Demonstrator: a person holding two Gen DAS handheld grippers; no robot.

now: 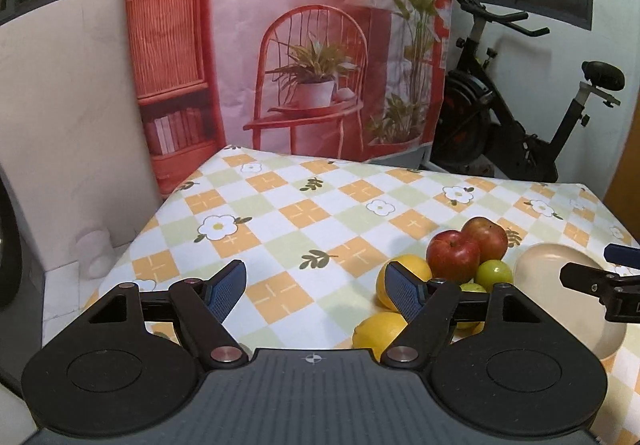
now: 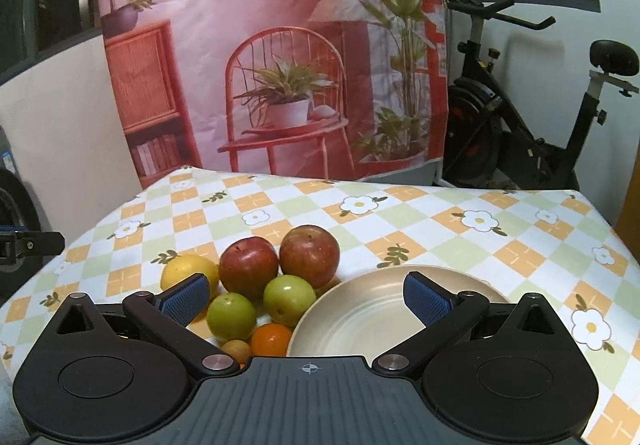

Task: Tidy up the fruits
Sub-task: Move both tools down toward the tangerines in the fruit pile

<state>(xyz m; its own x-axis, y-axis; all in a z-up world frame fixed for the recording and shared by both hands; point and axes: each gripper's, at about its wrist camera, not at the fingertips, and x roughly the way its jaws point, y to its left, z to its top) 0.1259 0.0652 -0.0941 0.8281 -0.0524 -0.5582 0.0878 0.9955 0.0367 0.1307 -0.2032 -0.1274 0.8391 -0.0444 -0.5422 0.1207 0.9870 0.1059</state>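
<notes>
Table under a checked cloth (image 2: 440, 213) with orange and pale green squares and white flowers; behind it a pink printed backdrop (image 2: 260, 45) of chair, plants and shelf, and an exercise bike (image 2: 520, 117) at the far right. One container: a cream plate (image 2: 352, 317), shallow, ringed inside, nothing in it. All the fruit lies on the cloth just left of the plate, bunched and touching: two red apples (image 2: 280, 257) at the back, side by side; two green fruits (image 2: 260, 305) in front of them; a lemon (image 2: 188, 269) at the left edge of the bunch; a small orange (image 2: 272, 339) and a smaller brownish fruit (image 2: 237, 350) nearest the right camera, close against the plate rim. Left wrist view shows a second lemon (image 1: 378, 329) nearer the camera. Right gripper (image 2: 306, 299) hangs low over the bunch and the plate, jaws spread wide, nothing between the pads. Left gripper (image 1: 316, 291) sits to the left over bare cloth, jaws spread, nothing pinched; its right finger partly hides both lemons.
</notes>
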